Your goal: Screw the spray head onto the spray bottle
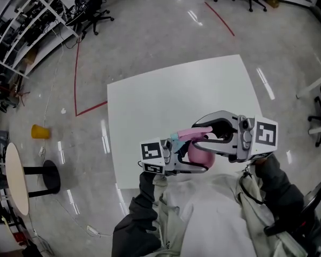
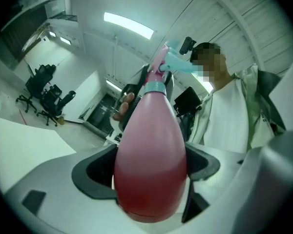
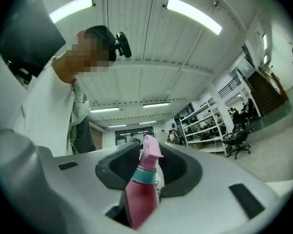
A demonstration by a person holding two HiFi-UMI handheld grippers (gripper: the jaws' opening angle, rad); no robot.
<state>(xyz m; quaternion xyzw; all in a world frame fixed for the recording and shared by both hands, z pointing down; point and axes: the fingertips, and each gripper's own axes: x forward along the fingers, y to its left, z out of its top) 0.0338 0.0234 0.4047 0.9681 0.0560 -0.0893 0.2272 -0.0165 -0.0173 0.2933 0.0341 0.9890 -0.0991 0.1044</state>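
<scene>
Left fingers (image 2: pixel 94 173): clamped on the wide lower body of the pink teardrop-shaped plastic spray bottle (image 2: pixel 151 140); dark pads are seen pressed against both flanks. The base is turned toward the left gripper (image 2: pixel 151 179), and the neck points away from it.

Right fingers (image 3: pixel 115 165): closed around the pink plastic spray head (image 3: pixel 149 152), with a pad lying against each side of it. Below the head, a teal collar (image 3: pixel 147 175) is noted, with the bottle body running down past the right gripper (image 3: pixel 149 165) toward the camera.

The spray head is seated on the bottle neck. How far it is threaded cannot be told. A teal trigger (image 2: pixel 179 65) is seen projecting from the head in the left gripper view.

In the head view, the bottle is held in the air between the two grippers, close to the person's chest and over the near edge of the white square table (image 1: pixel 176 95). The grippers are carried on dark-sleeved arms (image 1: pixel 136 218) over a white garment.

Surroundings: a grey glossy floor (image 1: pixel 150 25) is marked with red tape lines (image 1: pixel 76 79). A yellow cup-like object (image 1: pixel 40 131) lies on the floor, well apart from the table. A small round side table (image 1: pixel 16 178) is recorded at the left edge.
</scene>
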